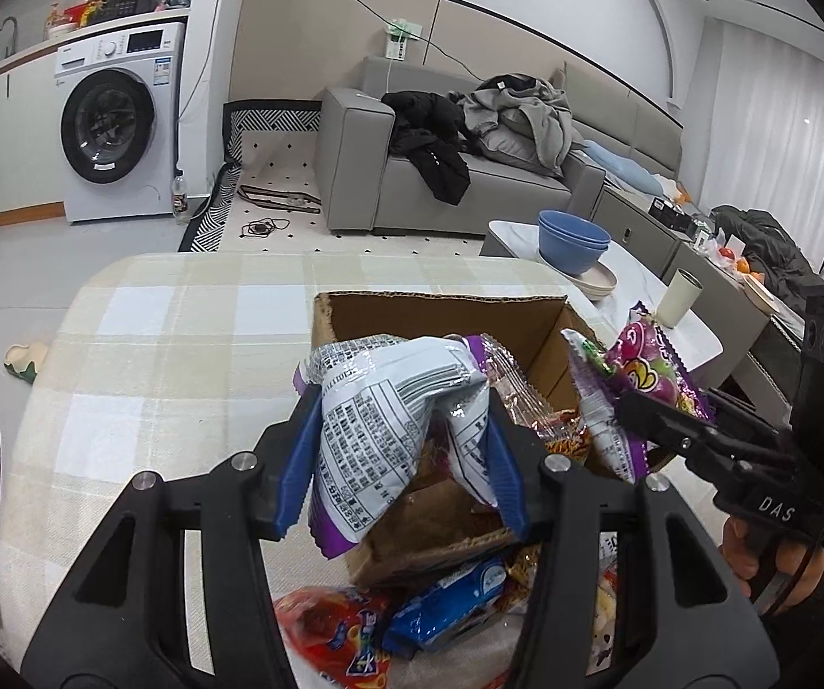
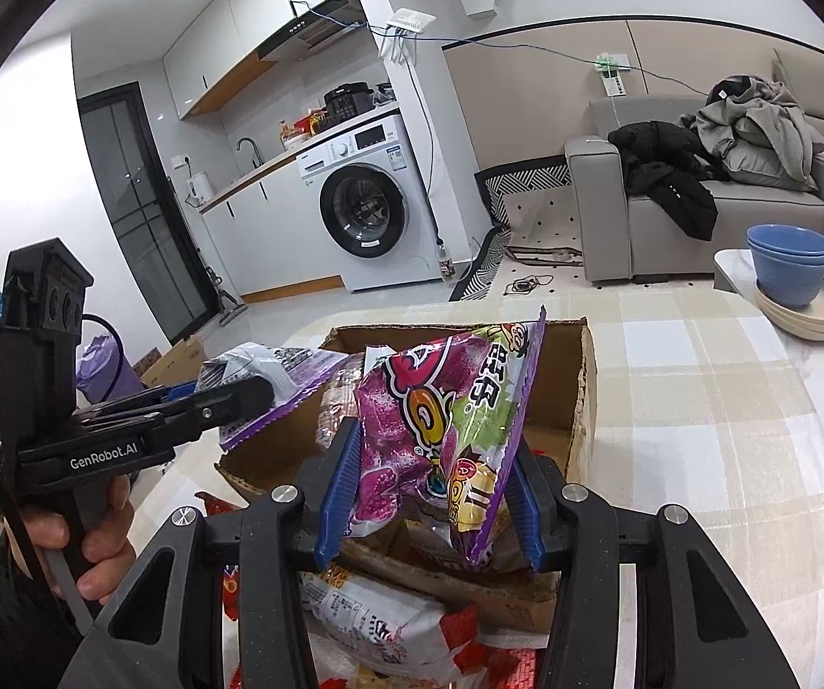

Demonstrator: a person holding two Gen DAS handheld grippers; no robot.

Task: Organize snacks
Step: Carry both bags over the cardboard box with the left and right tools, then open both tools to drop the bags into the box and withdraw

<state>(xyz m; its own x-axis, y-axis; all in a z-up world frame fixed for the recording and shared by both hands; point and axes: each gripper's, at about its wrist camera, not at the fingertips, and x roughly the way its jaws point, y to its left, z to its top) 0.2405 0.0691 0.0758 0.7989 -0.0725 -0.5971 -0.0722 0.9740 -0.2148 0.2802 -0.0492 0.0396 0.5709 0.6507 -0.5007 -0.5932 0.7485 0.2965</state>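
My left gripper (image 1: 403, 453) is shut on a white and purple snack bag (image 1: 371, 436), printed back side up, held over the open cardboard box (image 1: 440, 310). My right gripper (image 2: 432, 488) is shut on a purple and green snack bag (image 2: 440, 419) over the same box (image 2: 584, 390). Each gripper shows in the other view: the right gripper (image 1: 635, 407) at the box's right side, the left gripper (image 2: 251, 390) at its left side. Other snack packets lie inside the box. Loose red and blue packets (image 1: 440, 608) lie on the table in front of it.
The box stands on a table with a checked beige cloth (image 1: 182, 344). Blue bowls on plates (image 1: 572, 241) and a cream cup (image 1: 679, 298) stand on a white side table to the right. A grey sofa with clothes and a washing machine are behind.
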